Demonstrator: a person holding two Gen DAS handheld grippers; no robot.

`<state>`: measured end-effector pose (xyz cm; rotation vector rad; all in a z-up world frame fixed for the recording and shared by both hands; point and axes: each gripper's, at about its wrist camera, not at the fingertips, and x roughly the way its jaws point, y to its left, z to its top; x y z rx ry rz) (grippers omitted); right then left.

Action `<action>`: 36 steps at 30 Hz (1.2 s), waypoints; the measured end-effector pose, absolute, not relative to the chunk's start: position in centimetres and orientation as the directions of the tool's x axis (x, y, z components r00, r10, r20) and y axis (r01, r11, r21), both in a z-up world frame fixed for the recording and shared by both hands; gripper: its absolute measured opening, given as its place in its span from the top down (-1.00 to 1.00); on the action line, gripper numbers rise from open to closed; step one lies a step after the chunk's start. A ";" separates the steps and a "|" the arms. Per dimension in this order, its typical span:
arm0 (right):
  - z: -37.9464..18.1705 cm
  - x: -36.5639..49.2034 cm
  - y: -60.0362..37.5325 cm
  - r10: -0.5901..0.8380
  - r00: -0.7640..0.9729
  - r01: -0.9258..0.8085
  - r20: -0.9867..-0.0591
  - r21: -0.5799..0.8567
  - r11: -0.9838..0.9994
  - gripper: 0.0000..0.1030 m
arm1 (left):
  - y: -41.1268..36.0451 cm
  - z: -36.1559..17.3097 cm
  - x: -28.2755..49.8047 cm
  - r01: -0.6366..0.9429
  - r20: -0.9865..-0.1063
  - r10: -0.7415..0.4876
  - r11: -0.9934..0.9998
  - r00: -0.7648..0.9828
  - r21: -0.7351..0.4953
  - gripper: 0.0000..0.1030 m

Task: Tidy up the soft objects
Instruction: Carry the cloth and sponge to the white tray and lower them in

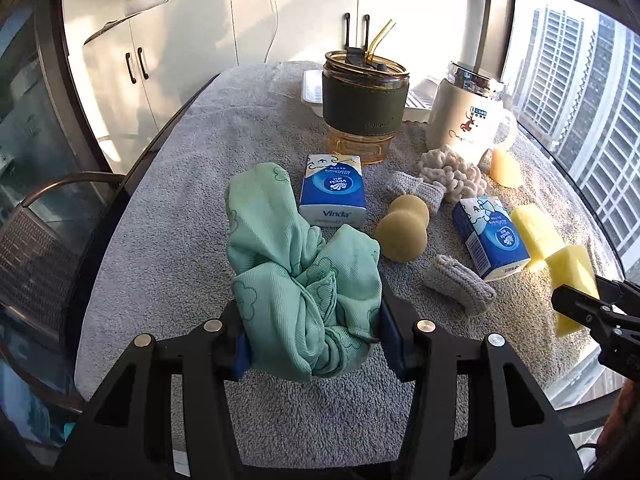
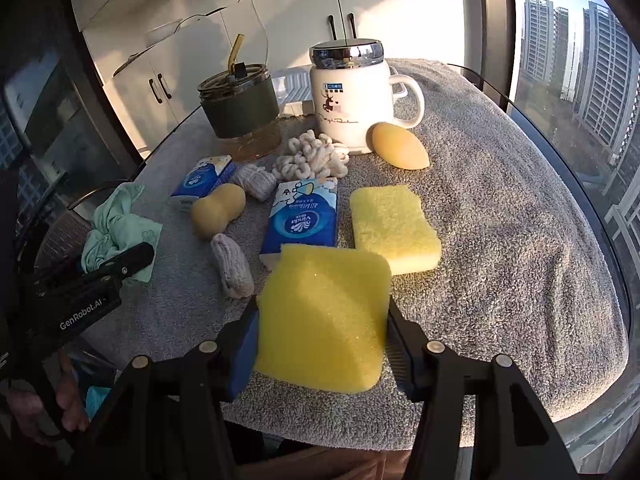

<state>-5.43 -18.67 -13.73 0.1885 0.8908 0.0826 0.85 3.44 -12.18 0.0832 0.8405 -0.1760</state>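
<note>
My left gripper [image 1: 312, 336] is shut on a crumpled green cloth [image 1: 296, 280] near the front of the grey towel-covered table [image 1: 180, 216]; the cloth also shows in the right wrist view [image 2: 116, 228]. My right gripper [image 2: 320, 340] is shut on a yellow sponge [image 2: 324, 316], held above the towel's front edge; that sponge shows at the right of the left wrist view [image 1: 572, 284]. A second yellow sponge [image 2: 394, 230] lies flat just beyond it. Two blue tissue packs [image 2: 302, 220] [image 2: 202, 182], a gourd-shaped sponge [image 2: 218, 208], two grey knitted pieces [image 2: 234, 266] [image 2: 256, 180], a cream scrunchie [image 2: 310, 156] and an egg-shaped sponge [image 2: 398, 146] lie on the towel.
A glass tumbler with a dark sleeve and straw [image 1: 362, 104] and a white lidded mug [image 2: 354, 98] stand at the back, with a white tray [image 1: 312, 88] behind them. White cabinets are behind the table. A chair [image 1: 44, 240] stands to the left. A window is on the right.
</note>
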 end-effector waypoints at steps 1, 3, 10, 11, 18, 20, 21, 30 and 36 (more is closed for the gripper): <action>-13.4 -5.5 -19.3 0.152 0.634 0.016 -0.758 0.209 0.978 -0.14 | 3.9 -11.8 1.2 0.177 -0.742 -0.116 0.984 0.660 0.004 0.07; -13.0 -5.6 -20.6 0.126 0.645 0.049 -0.753 0.205 0.978 -0.14 | 4.7 -11.3 1.7 0.152 -0.737 -0.099 0.988 0.668 0.006 0.07; -12.0 -4.0 -24.9 -0.038 0.664 0.177 -0.747 0.108 0.978 -0.14 | 7.1 -10.8 4.6 0.077 -0.716 -0.027 0.996 0.697 0.037 0.07; -11.9 -3.7 -25.6 -0.060 0.664 0.197 -0.746 0.097 0.976 -0.14 | 7.3 -10.8 5.0 0.068 -0.714 -0.020 0.997 0.699 0.039 0.07; -11.5 -0.9 -30.0 -0.165 0.659 0.301 -0.734 0.056 0.952 -0.14 | 8.7 -10.6 8.3 0.023 -0.697 0.035 0.997 0.716 0.073 0.07; -11.3 0.1 -31.1 -0.194 0.651 0.326 -0.734 0.039 0.945 -0.14 | 9.2 -10.6 9.4 0.008 -0.699 0.044 0.998 0.714 0.070 0.07; -11.3 0.7 -31.8 -0.202 0.649 0.336 -0.733 0.038 0.941 -0.15 | 9.4 -10.5 10.0 0.003 -0.696 0.046 0.998 0.717 0.069 0.07; -11.2 7.6 -34.9 -0.224 0.630 0.353 -0.744 0.016 0.936 -0.15 | 11.0 -10.8 15.7 -0.021 -0.676 0.076 0.996 0.733 0.089 0.07; -11.5 11.8 -35.5 -0.237 0.616 0.343 -0.751 -0.015 0.939 -0.15 | 12.5 -11.6 19.0 0.032 -0.681 -0.003 0.999 0.732 0.030 0.07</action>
